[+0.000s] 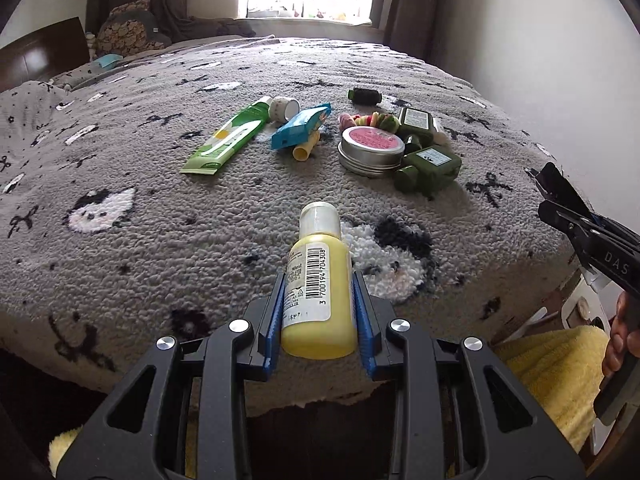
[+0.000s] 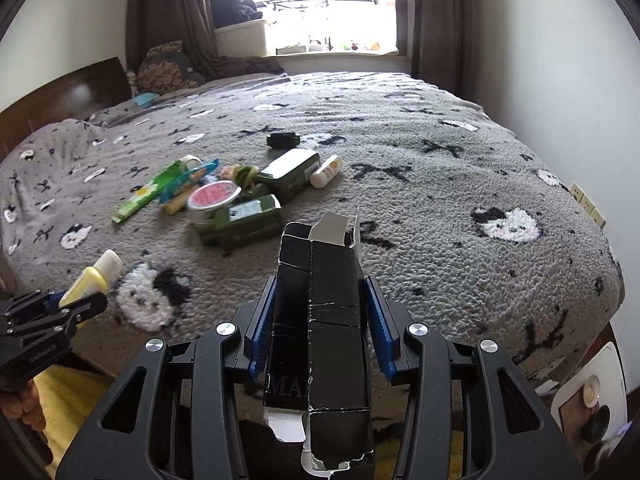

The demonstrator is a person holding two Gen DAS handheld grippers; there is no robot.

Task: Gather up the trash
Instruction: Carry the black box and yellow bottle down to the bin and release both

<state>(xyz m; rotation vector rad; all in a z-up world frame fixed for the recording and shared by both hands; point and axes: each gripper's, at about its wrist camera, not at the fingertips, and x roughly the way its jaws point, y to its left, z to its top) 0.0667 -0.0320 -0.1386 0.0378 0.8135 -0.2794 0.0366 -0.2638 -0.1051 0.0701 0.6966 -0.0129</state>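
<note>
A small yellow bottle (image 1: 320, 300) with a white cap and a barcode label is pinched between the blue pads of my left gripper (image 1: 319, 280), which is shut on it just above the near edge of the bed. In the right wrist view my right gripper (image 2: 320, 280) is shut on a torn black carton (image 2: 320, 340) with white inner flaps. Each gripper shows in the other's view: the right gripper (image 1: 560, 200) at the far right, the left gripper (image 2: 60, 308) at the lower left. More clutter lies mid-bed: a green tube (image 1: 228, 136), a blue packet (image 1: 300, 128), a pink-lidded tin (image 1: 372, 148) and green bottles (image 1: 430, 168).
A grey fleece blanket (image 1: 160, 240) with black-and-white motifs covers the bed. A dark headboard (image 1: 40, 56) stands at the left, a white wall on the right. Below the bed's near edge I see yellow fabric (image 1: 560, 368) and a white container (image 2: 592, 392). A person's hand (image 1: 620, 336) holds the right gripper.
</note>
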